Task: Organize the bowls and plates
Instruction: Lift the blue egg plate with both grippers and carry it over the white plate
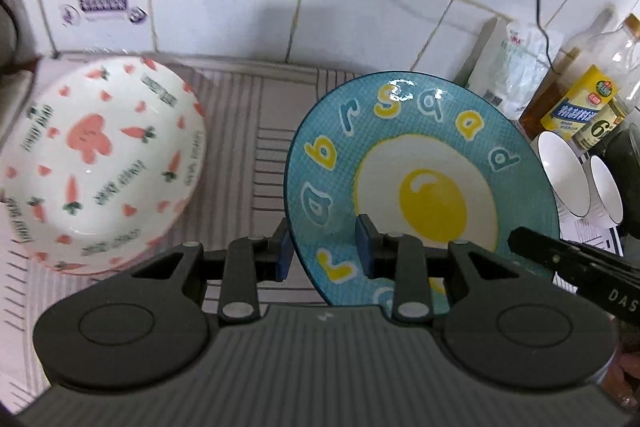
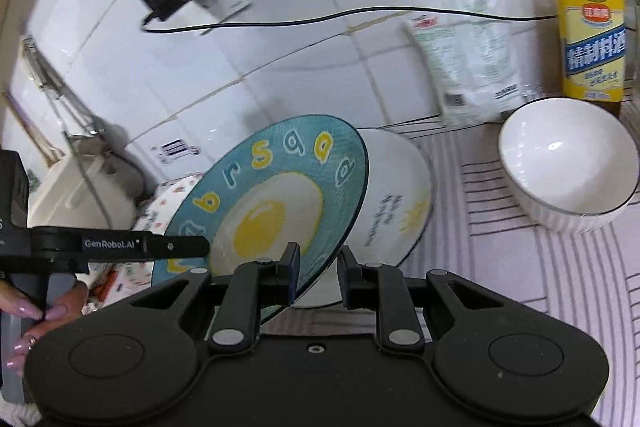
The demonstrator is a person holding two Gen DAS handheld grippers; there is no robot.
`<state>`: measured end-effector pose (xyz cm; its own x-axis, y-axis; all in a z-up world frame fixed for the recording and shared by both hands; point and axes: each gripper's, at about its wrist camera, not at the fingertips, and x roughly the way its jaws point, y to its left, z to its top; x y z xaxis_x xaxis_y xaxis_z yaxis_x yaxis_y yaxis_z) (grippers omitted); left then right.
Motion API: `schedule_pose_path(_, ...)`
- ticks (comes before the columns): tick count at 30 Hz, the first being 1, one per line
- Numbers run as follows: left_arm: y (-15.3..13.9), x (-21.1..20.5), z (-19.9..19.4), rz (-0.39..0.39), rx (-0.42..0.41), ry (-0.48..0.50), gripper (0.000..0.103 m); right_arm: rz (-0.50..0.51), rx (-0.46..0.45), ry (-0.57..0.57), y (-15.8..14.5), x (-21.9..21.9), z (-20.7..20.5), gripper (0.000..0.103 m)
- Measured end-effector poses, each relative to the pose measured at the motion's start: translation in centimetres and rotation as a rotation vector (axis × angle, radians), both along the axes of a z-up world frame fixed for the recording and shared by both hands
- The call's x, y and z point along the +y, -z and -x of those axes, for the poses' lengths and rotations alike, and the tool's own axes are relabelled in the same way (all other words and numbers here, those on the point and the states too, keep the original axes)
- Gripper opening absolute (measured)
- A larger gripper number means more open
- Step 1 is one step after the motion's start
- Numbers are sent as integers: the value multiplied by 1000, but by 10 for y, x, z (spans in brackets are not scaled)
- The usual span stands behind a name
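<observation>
Egg plate (image 1: 420, 163) betw. carrot bowl (image 1: 100, 163) & ribbed bowl (image 2: 568, 163)

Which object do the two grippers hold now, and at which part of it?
Both hold the blue fried-egg plate by its rim, lifted on a tilt: the left gripper at the lower left edge, the right gripper at the lower right edge.

We see our left gripper (image 1: 323, 247) at lower centre: black linkages, silver pivot screws, blue pads, ribbed grey housing. Our right gripper (image 2: 318, 273) matches, its housing smooth black. At lower left, a hand (image 2: 38, 311) wears long glossy pink nails.
</observation>
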<state>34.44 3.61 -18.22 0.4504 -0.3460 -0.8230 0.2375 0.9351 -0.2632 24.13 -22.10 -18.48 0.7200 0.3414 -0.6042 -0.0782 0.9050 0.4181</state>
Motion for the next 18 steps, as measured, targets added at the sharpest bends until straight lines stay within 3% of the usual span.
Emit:
schedule_pose_path(3, 7, -5, -9, 20, 39, -9, 29, 11, 15, 29, 6, -7, -8, 25)
schedule_pose_path(7, 10, -18, -16, -32, 39, 1, 29, 43, 37, 33, 14, -9, -17, 25)
schedule_pose_path(18, 15, -28, -32, -64, 119, -9, 30, 162, 109, 99, 15, 7, -28, 26)
